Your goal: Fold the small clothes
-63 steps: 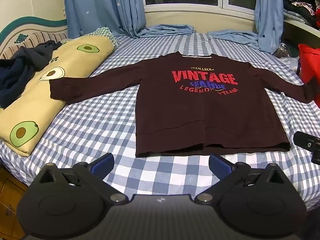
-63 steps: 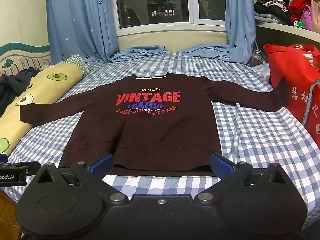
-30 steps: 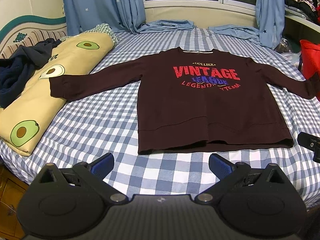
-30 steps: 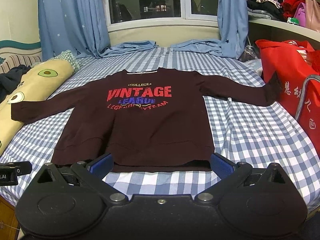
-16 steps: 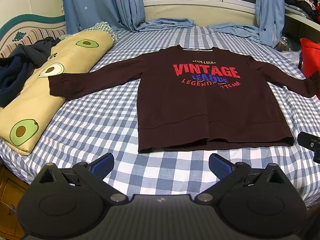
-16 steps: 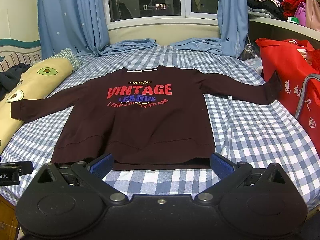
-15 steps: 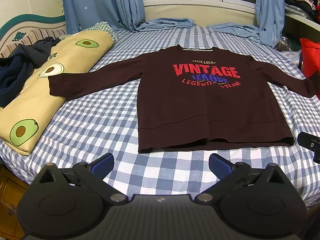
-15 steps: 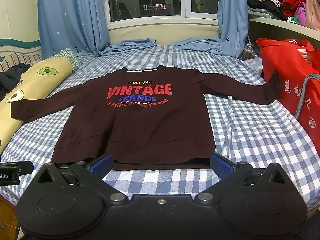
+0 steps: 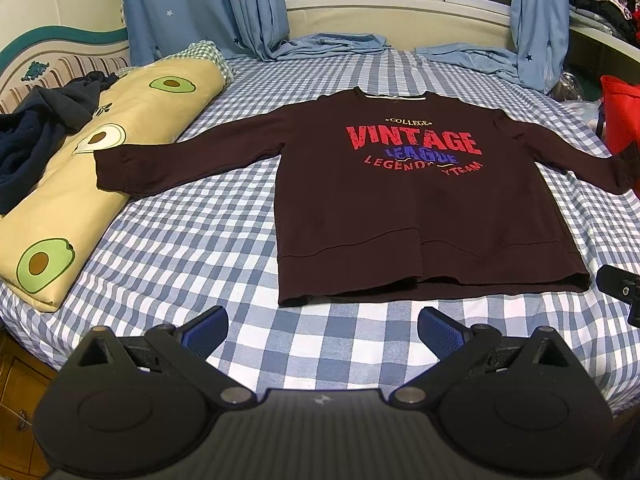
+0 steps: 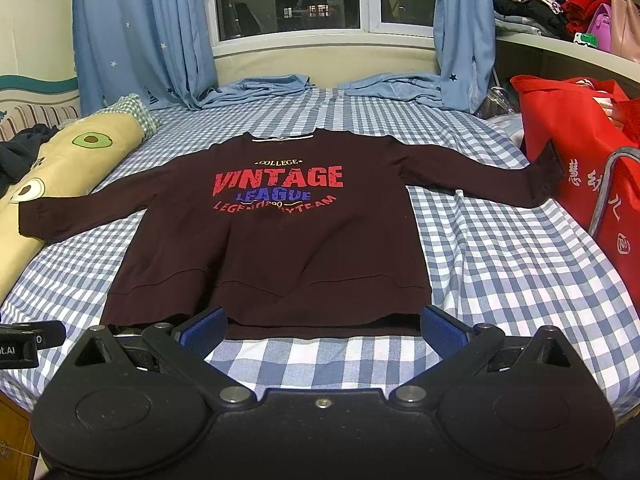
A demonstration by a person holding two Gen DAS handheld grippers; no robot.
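A dark maroon sweatshirt (image 9: 404, 216) (image 10: 272, 248) with red "VINTAGE" lettering lies flat and face up on the checked bed, both sleeves spread wide. Its left cuff rests on the avocado bolster (image 9: 76, 184); its right cuff reaches the red bag (image 10: 580, 160). My left gripper (image 9: 322, 326) hovers open over bare sheet just short of the hem's left corner. My right gripper (image 10: 324, 328) stands open at the hem's middle, nothing between its blue pads (image 10: 440, 330). Each gripper's body shows at the edge of the other's view.
The blue-and-white checked bed (image 9: 180, 248) drops off at the near edge. A dark navy garment (image 9: 36, 136) is heaped on the bolster at left. Blue curtains (image 10: 136, 32) pool below the window at the far side. Cluttered shelf (image 10: 560, 12) at right.
Both grippers have drawn back and risen slightly, so the sweatshirt sits a little farther off. The garment itself has not moved. Both stay open.
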